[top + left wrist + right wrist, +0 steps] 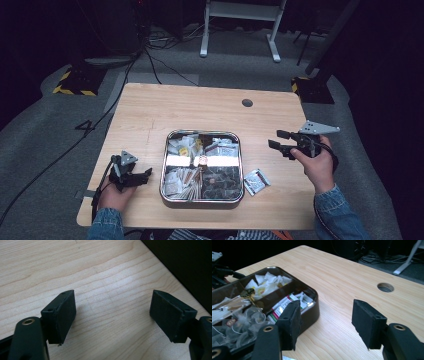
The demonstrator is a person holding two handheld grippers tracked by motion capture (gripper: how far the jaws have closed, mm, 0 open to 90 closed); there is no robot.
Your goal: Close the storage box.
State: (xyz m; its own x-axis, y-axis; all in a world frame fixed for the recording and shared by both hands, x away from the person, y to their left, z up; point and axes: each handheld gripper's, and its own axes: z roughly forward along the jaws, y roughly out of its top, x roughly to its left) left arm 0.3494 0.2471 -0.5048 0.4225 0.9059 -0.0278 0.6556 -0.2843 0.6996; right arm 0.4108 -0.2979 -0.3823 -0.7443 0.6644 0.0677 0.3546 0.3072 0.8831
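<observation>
Dark lab: floor cables (150,47), hazard-taped stands (75,82).

The table (150,107) is looked down upon from above the person's side by the high view, facing forward, far enough off that the whole top and the floor beyond are taken in. Bare wood (105,290) is seen from close above in the left gripper view, which is aimed at the table's edge. The sectioned tray (312,312) is seen low and near in the right gripper view, and is shared with the high view (202,134), as is the cable hole (385,287).
</observation>
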